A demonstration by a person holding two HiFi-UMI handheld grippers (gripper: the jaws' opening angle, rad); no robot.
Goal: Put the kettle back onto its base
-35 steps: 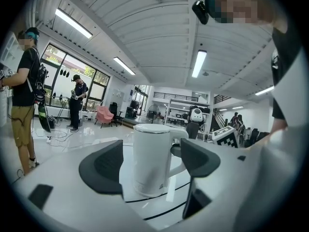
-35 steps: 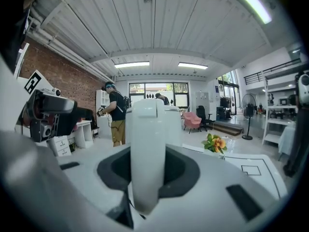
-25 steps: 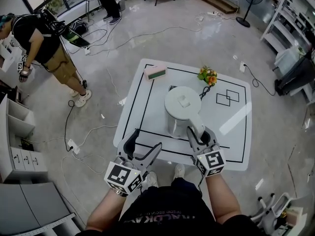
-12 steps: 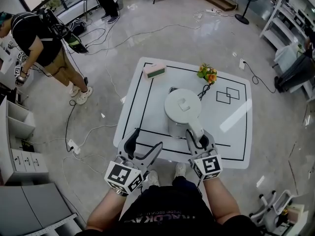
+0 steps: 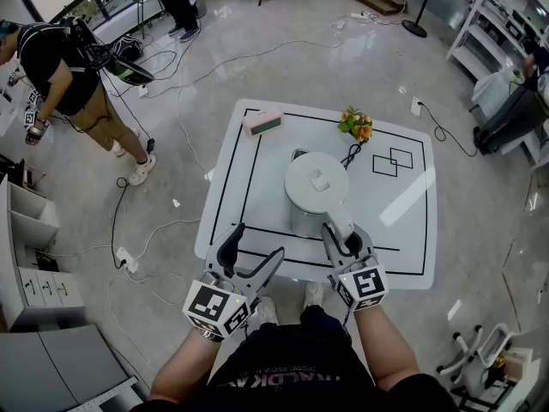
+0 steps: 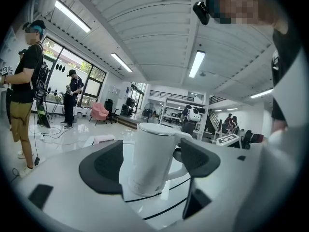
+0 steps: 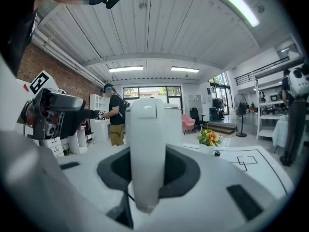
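Surface: white table [image 5: 403, 230] with black lines, on a glossy grey floor [image 5: 257, 50].
Open room: bare tabletop right of right gripper [image 5: 340, 239]; near table edge under both grippers.
Kettle [image 5: 316, 187]: white, upright, just ahead of right gripper, handle [image 7: 146, 149] clamped in its jaws.
Left gripper [image 5: 254, 245]: jaws apart, empty, kettle to its right.

The person wears a black short-sleeved top [image 5: 296, 363] with faint reddish lettering across the chest, too small to read, and pale shoes [image 5: 312, 294]. The left gripper [image 5: 257, 240] has two curved black jaws on a dark grey body, and behind them a white cube [image 5: 216, 307] printed with black square markers. The right gripper [image 5: 343, 230] is built alike, its own marker cube [image 5: 364, 285] white with a bold black pattern. In both gripper views the jaws carry matt black pads with a fine ribbed face, set in smooth pale grey shells.
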